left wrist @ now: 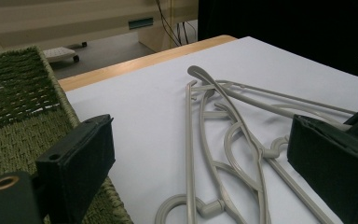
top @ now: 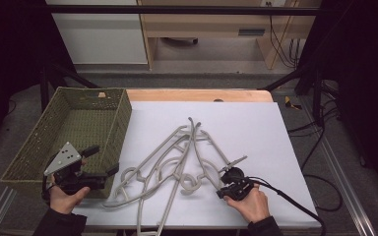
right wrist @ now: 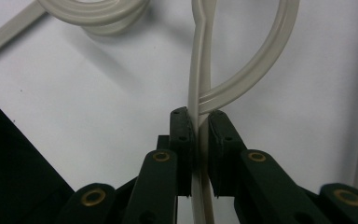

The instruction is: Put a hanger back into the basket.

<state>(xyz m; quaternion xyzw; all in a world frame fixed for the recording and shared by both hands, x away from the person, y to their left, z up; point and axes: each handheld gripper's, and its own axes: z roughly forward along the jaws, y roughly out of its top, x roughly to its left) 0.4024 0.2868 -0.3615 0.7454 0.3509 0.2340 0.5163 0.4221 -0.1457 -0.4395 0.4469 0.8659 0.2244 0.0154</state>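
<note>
1. Hangers (top: 177, 157), grey plastic ones, lie in a tangled heap on the white sheet (top: 256, 128) near the middle of the table, their hooks and arms crossing one another.
2. One hanger's thin bar (right wrist: 199, 93) runs straight between the right gripper's (top: 225, 188) pads, which are pressed together on it right where the hook loop branches off, at the pile's near right edge.
3. Left gripper (top: 102, 161) hangs spread wide with nothing between its jaws, over the near corner of the green woven basket (top: 39, 142), just left of the sheet.
4. Risk: lifting now will likely drag neighbouring hangers along, since the hooks interlock and several arms lie over the gripped one.
5. Risk: the pinch sits on a narrow, smooth bar, so the hanger may pivot or slip out once its weight swings free.
6. Risk: a dangling hanger could catch the basket's rim on the way across and pull loose.
</note>
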